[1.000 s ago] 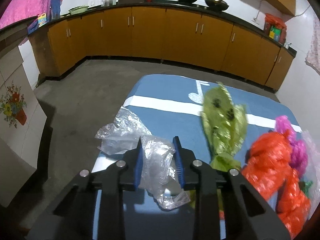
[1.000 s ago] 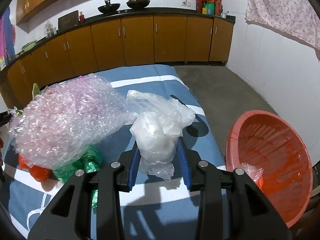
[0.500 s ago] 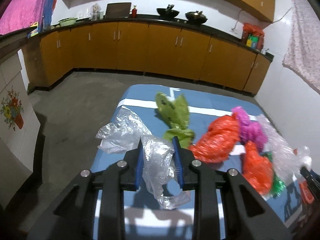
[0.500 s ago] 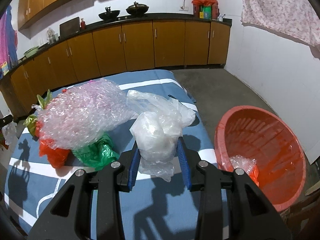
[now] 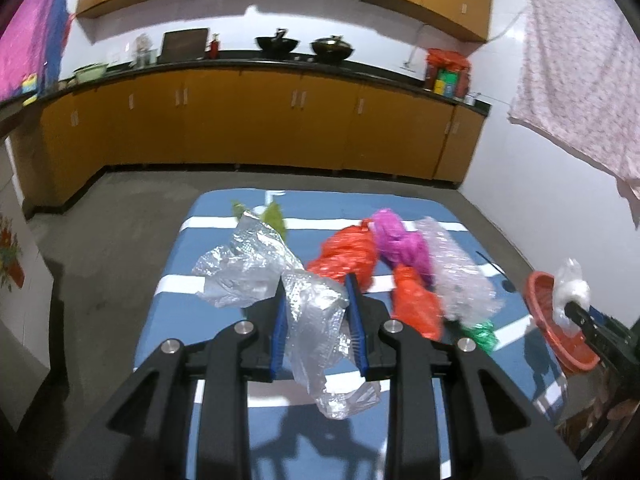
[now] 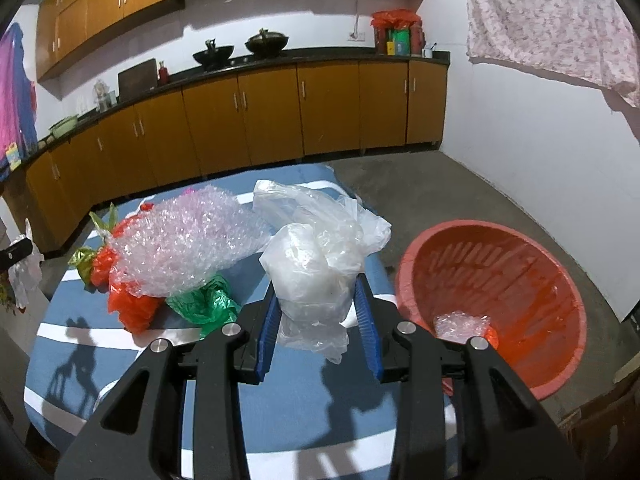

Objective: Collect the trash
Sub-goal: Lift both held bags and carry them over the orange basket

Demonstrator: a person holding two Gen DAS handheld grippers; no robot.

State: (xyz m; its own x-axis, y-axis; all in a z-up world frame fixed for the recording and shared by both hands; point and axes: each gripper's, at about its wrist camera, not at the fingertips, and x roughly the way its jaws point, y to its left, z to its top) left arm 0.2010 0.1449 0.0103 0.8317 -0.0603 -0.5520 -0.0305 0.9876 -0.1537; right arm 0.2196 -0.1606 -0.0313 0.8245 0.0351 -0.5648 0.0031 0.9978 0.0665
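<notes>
We see two hand-held grippers raised above a table (image 6: 304,424) covered in a blue cloth with white stripes. The left gripper (image 5: 319,312) has its blue jaws closed partway on a crumpled clear plastic bag (image 5: 320,328), which fills the gap between them and hangs below, with a loose end spreading out to the left. The right gripper (image 6: 318,312) has its jaws clamped on a bunched white plastic bag (image 6: 316,276), whose upper folds billow out above the fingers and whose tail droops beneath.

On the table lies the rest of the trash in a loose heap: a sheet of bubble wrap (image 6: 188,244), orange bags (image 6: 128,304) touching and partly under it, a green bag (image 6: 208,304) at its near edge, a pink bag (image 5: 396,240) and a yellow-green wrapper (image 5: 276,216) toward the far side.

Just beside the table's right edge stands a red basket (image 6: 532,276), tilted toward us, with a small wad of bubble wrap (image 6: 460,324) and an orange scrap inside. Brown cabinets (image 6: 280,116) line the far wall.
</notes>
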